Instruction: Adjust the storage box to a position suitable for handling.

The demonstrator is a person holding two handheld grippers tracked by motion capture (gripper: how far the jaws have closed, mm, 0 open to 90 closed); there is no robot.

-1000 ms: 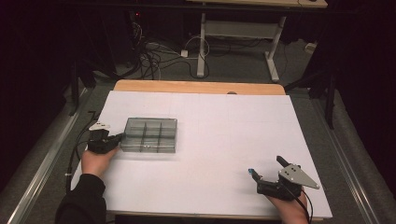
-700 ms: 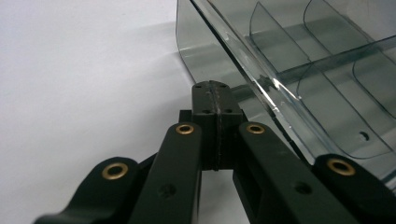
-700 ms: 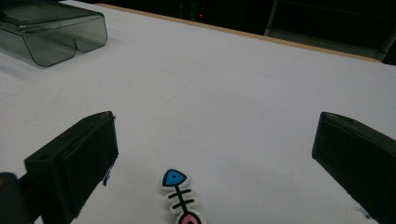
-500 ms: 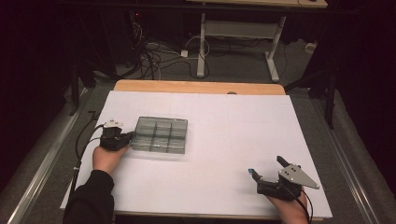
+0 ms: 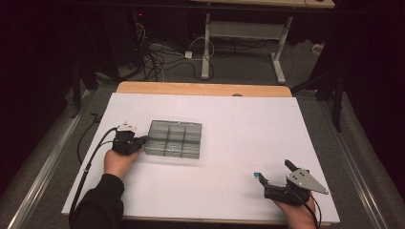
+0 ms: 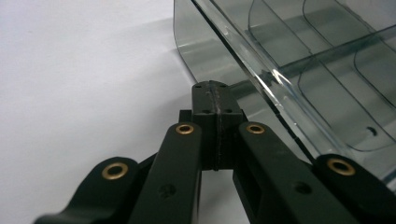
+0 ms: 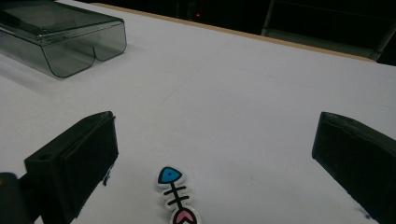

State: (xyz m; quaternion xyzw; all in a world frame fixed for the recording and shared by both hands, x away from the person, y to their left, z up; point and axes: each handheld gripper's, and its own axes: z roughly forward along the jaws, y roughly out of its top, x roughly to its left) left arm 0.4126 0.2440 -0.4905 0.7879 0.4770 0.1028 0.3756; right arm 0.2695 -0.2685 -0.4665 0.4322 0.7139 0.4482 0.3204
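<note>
The smoked clear compartment tray (image 5: 174, 139) lies left of centre on the white worktop (image 5: 248, 124), wide bare surface to its right and far side. The left tool (image 5: 139, 141), jaws closed together, presses against the tray's left edge. The right tool (image 5: 273, 178) rests near the worktop's near-right edge, jaws spread around a fishbone sticker (image 7: 176, 196).

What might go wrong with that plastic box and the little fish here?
The shut left gripper only touches the box at its edge, so it might slide off or tip the box. The right gripper stands open around the fish charm, which lies flat on the table; the jaws may skid over it.
</note>
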